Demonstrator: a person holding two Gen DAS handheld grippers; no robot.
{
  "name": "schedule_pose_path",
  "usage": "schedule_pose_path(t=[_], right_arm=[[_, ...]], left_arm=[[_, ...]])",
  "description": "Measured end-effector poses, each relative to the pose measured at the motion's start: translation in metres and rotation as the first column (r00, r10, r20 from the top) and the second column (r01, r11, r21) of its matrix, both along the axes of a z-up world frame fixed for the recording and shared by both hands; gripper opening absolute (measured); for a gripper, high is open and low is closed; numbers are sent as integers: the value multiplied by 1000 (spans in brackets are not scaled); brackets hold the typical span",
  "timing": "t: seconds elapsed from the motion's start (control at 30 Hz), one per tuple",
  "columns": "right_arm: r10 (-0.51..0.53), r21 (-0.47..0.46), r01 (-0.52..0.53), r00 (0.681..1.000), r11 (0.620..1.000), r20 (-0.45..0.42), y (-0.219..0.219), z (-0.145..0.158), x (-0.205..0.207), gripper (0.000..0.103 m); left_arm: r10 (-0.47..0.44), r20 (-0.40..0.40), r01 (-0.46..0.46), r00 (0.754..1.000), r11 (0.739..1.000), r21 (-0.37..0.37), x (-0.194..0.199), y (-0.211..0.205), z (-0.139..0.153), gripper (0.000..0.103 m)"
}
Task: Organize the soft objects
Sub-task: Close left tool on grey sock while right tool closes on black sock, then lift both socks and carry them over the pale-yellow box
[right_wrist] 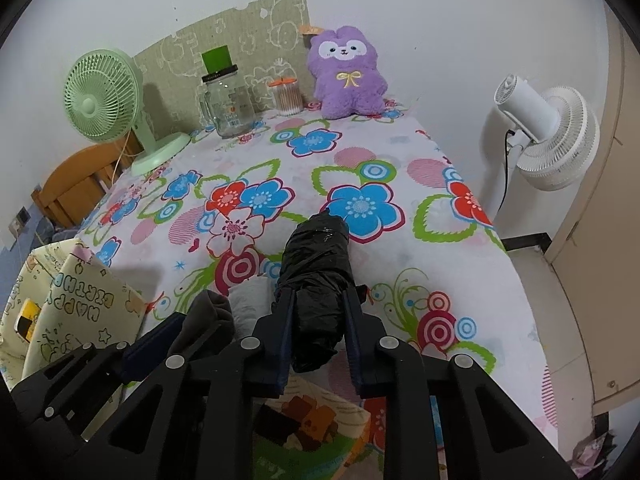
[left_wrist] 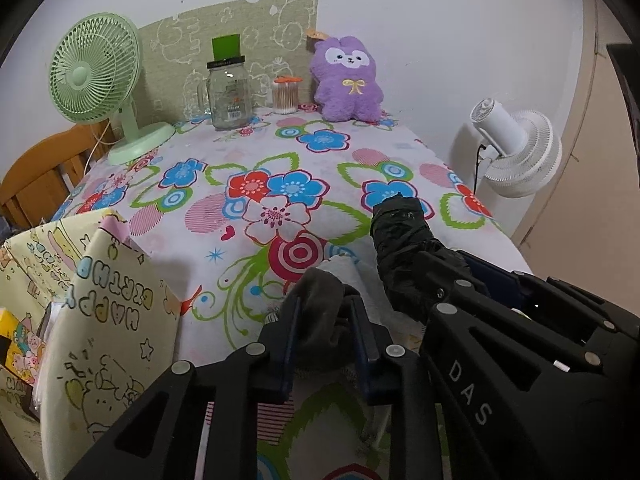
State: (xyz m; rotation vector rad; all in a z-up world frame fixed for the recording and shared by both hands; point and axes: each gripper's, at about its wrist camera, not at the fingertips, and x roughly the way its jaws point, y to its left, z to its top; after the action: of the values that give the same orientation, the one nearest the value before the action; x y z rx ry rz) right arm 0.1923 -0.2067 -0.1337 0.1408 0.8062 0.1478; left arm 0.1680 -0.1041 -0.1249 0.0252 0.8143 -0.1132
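My left gripper [left_wrist: 324, 320] is shut on a grey and white sock [left_wrist: 320, 292] and holds it above the near part of the flowered tablecloth [left_wrist: 280, 168]. My right gripper [right_wrist: 318, 320] is shut on a rolled black plastic bundle [right_wrist: 316, 264], which points forward over the table; it also shows in the left wrist view [left_wrist: 400, 236]. The left gripper's sock shows at the lower left of the right wrist view [right_wrist: 208, 316]. A purple plush toy [left_wrist: 347, 78] sits upright against the wall at the far edge, also in the right wrist view [right_wrist: 347, 74].
A green desk fan [left_wrist: 96, 76], a glass jar [left_wrist: 228, 92] with a green lid and a cotton swab tub [left_wrist: 285, 96] stand at the back. A "Happy Birthday" gift bag [left_wrist: 100, 312] stands near left. A white floor fan [left_wrist: 520, 148] stands off the right edge.
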Motion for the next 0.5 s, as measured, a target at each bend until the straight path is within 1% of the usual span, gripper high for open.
schedule_pose_path(t=[0.1, 0.23, 0.5], right_arm=[[-6, -1, 6, 1000, 1000, 12, 0, 6, -5, 26], [-14, 2, 14, 1000, 1000, 26, -1, 15, -12, 26], [-32, -7, 33, 998, 999, 62, -3, 36, -27, 26]], left_arm=[[-9, 12, 9, 1000, 1000, 0, -5, -1, 6, 22], [-25, 2, 25, 1000, 999, -19, -9, -1, 14, 22], [-46, 45, 46, 998, 999, -15, -21, -1, 34, 22]])
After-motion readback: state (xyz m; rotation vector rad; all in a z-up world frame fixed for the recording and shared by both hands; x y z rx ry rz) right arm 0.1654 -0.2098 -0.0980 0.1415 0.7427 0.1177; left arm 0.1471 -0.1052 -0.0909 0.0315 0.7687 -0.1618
